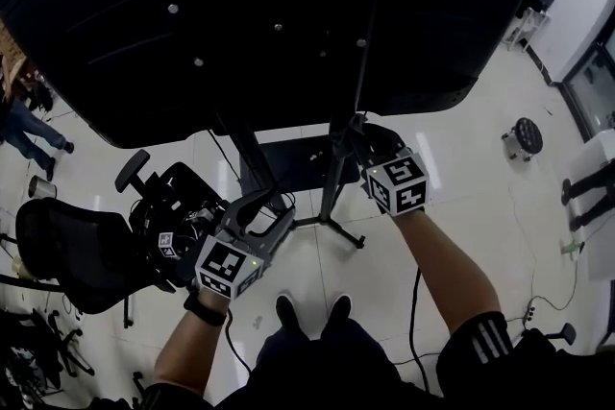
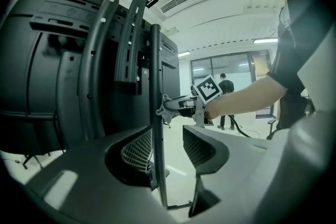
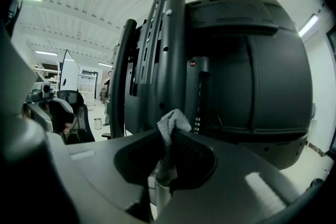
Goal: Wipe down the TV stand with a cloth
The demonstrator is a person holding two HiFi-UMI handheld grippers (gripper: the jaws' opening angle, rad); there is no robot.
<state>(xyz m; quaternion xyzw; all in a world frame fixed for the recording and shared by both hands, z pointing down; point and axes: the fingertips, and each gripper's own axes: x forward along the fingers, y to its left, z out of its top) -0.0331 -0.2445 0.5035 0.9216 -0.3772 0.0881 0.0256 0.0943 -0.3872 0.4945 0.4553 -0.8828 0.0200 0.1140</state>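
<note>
The left gripper (image 1: 267, 208) has its jaws spread, and a slim black upright of the TV stand (image 2: 155, 86) stands between them, nearer the left jaw. Further right, the right gripper (image 1: 352, 137) pinches a grey cloth (image 3: 171, 124) whose bunched end reaches a stand upright behind the television (image 1: 288, 5).

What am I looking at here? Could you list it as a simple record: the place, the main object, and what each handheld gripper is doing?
Place: room with a pale glossy floor
Main object: black TV, seen from behind, mounted on a black stand
Left gripper: jaws apart, a stand pole between them, not clamped
Right gripper: shut on a grey cloth, held up by the stand
Nearby: black office chair
</note>
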